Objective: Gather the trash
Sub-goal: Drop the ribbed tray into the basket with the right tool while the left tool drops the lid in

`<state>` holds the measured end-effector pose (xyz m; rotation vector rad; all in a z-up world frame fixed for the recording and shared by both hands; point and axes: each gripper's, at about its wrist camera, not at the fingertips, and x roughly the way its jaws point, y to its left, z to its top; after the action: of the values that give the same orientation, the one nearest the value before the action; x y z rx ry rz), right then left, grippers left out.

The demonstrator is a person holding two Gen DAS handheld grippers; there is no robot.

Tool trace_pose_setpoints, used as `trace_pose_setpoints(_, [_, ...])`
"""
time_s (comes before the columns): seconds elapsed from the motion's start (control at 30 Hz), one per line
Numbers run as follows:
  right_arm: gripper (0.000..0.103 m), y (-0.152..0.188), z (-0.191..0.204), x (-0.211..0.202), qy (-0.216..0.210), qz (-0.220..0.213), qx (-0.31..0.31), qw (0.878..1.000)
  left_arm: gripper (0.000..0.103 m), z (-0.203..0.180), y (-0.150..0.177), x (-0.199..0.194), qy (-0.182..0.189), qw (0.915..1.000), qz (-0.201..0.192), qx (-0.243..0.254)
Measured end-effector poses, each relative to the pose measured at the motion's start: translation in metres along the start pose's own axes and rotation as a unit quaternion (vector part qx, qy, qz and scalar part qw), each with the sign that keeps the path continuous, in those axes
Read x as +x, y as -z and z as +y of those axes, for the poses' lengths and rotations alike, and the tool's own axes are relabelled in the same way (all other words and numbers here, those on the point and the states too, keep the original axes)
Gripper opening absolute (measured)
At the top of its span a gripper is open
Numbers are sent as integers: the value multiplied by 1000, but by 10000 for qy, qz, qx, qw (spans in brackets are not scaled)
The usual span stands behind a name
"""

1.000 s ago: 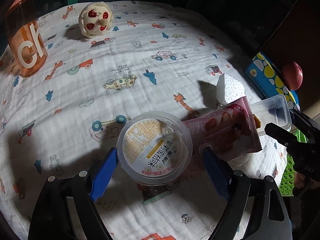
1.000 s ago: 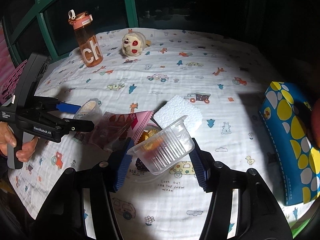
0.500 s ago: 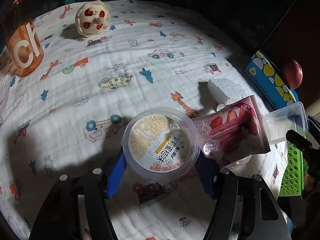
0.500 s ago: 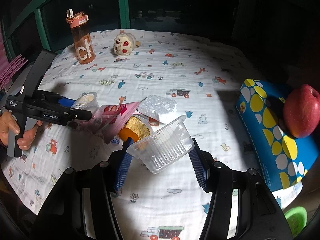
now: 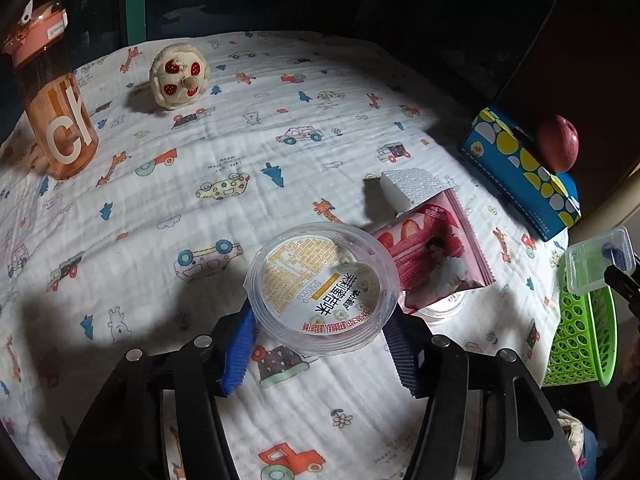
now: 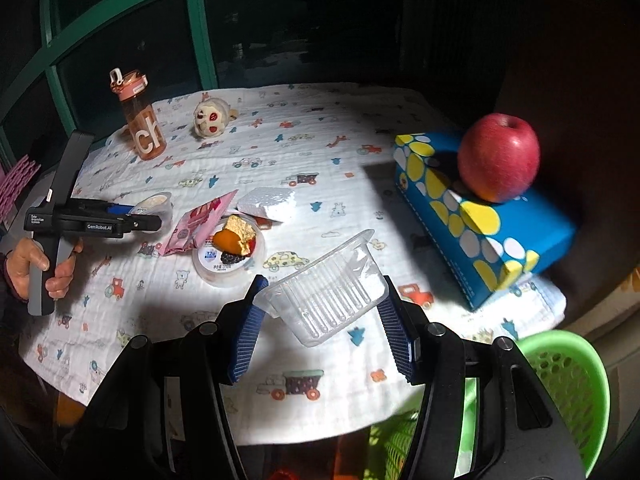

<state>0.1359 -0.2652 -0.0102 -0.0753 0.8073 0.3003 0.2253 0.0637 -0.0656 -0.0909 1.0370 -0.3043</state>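
My left gripper (image 5: 320,316) has a round clear plastic cup (image 5: 320,284) with a printed lid between its blue pads. Its jaws are closing and the pads press on the cup's sides, just above the cloth. My right gripper (image 6: 322,292) is shut on an empty clear plastic tray (image 6: 340,280), held above the table's near edge beside a green basket (image 6: 560,380). On the cloth lie a pink snack wrapper (image 5: 436,260), a white foam block (image 5: 412,190) and a small tub of food scraps (image 6: 228,252).
An orange water bottle (image 5: 52,112) and a plush toy (image 5: 180,76) stand at the far side. A blue tissue box (image 6: 480,216) with a red apple (image 6: 498,158) on top sits at the right. A person's hand (image 6: 32,264) holds the left gripper.
The left jaws closed in on the round cup and raised it slightly. The right gripper carried the clear tray away from the wrapper pile, toward the table edge and the green basket.
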Motion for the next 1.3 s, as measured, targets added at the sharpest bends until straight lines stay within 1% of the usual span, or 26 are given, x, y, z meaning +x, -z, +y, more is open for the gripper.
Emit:
trace_pose_setpoints(0.1, [56,16,-23,-23,239,-40,345,9991,57,-12,1,-16,66,9998,-139,110])
trace_pose_setpoints(0.2, [56,35,-50,-42,556,31,691,9961,56,-29,1,-27,184,9993,-237,233])
trace_pose_setpoints(0.33, [56,63,-88,-58,917,294,1139,9888,56,-64,1,-35,373,9975,-310,505])
trace_pose_setpoints(0.4, [56,76,-102,-60,1062,493,1237,9854,56,-82,1,-37,485,9963,-320,627])
trace_pose_setpoints(0.53, [56,104,-123,-54,1210,943,1464,9773,56,-125,0,-35,755,9925,-276,919])
trace_pose_setpoints(0.63, [56,126,-136,-52,1121,1187,1720,9715,56,-159,0,-32,910,9887,-216,1175])
trace_pose_setpoints(0.7, [56,136,-143,-52,1096,1241,1826,9692,56,-181,2,-31,1027,9857,-198,1322])
trace_pose_setpoints(0.87, [57,154,-154,-58,990,1197,2097,9653,55,-232,5,-28,1283,9769,-135,1706])
trace_pose_setpoints(0.9, [61,156,-156,-59,968,1169,2157,9646,55,-244,6,-26,1324,9747,-117,1795])
trace_pose_setpoints(0.93, [67,157,-158,-61,945,1129,2213,9640,55,-252,7,-25,1362,9729,-100,1865])
trace_pose_setpoints(0.97, [69,159,-159,-64,947,1078,2247,9638,55,-262,7,-23,1400,9708,-84,1944])
trace_pose_setpoints(1.13, [69,158,-165,-79,996,868,2304,9641,55,-305,14,-14,1575,9616,38,2249])
trace_pose_setpoints(1.3, [70,162,-169,-109,1131,554,2363,9635,55,-342,27,-3,1697,9516,231,2553])
